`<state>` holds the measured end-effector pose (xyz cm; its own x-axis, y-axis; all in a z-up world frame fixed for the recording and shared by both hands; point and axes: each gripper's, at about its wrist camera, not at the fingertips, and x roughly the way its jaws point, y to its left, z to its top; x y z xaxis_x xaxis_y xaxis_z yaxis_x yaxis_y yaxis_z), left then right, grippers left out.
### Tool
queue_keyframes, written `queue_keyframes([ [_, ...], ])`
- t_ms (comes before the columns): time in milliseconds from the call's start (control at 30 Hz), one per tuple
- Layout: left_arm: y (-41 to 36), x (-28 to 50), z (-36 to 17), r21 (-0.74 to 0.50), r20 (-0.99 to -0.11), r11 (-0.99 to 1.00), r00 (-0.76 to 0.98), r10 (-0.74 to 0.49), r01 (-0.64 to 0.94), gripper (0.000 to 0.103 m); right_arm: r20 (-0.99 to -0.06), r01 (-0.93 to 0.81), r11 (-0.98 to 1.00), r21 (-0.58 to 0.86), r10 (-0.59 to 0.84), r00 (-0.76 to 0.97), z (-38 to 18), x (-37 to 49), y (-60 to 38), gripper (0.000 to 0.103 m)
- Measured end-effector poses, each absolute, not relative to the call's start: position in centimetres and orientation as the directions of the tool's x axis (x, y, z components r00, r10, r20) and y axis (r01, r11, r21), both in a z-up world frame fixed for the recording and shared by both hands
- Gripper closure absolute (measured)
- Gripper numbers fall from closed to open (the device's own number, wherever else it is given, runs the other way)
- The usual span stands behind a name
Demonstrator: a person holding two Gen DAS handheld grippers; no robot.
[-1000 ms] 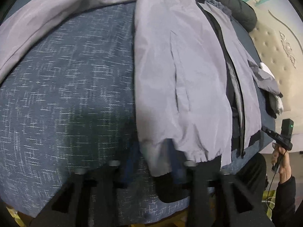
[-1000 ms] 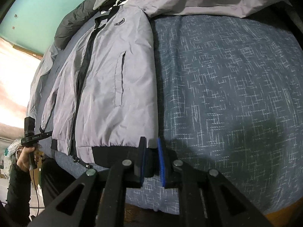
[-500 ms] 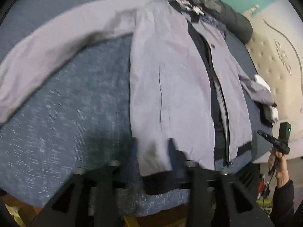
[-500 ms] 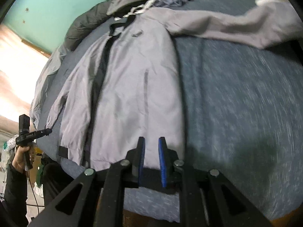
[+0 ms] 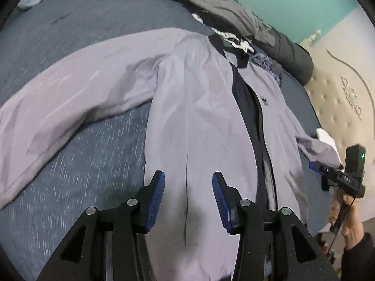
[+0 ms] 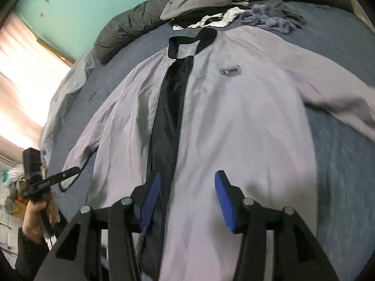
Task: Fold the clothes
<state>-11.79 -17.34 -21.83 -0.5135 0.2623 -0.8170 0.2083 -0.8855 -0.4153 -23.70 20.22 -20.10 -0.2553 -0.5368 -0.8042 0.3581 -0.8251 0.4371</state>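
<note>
A grey jacket (image 6: 234,117) lies front-up, unzipped, flat on the blue bedspread (image 5: 70,164). The left gripper (image 5: 188,199) and right gripper (image 6: 187,199) hang above it, jaws just spreading apart, both holding nothing.

A light grey jacket (image 6: 234,121) lies spread flat, front side up, on a dark blue flecked bed cover (image 5: 77,164), its collar toward the far end and its hem toward the cameras. The front is unzipped and parted, showing a long strip of dark lining (image 6: 171,107) down the middle, edged by a black zipper. The collar (image 6: 187,41) is black ribbed knit. A small dark badge (image 6: 229,71) sits on one chest panel. One sleeve (image 5: 77,96) stretches out sideways across the cover; the other sleeve (image 5: 314,145) runs toward the opposite edge. A vertical pocket slit (image 5: 186,187) marks the front panel, and the fabric shows soft creases
</note>
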Motion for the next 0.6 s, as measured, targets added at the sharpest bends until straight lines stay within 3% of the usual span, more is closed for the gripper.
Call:
queue_keyframes([
  [167, -16.7, -14.2, -22.6, -0.367, -0.813, -0.91, -0.541, 0.215, 0.191, 0.049, -0.804, 0.371, -0.823, 0.43, -0.536, -0.258, -21.1, -28.0, 15.6, 0.052],
  [600, -18.6, -17.4, -27.0, -0.309, -0.813, -0.925, -0.566, 0.136, 0.222, 0.049, -0.828, 0.38, -0.851, 0.362, -0.481, -0.289, -24.4, -37.7, 6.8, 0.045],
])
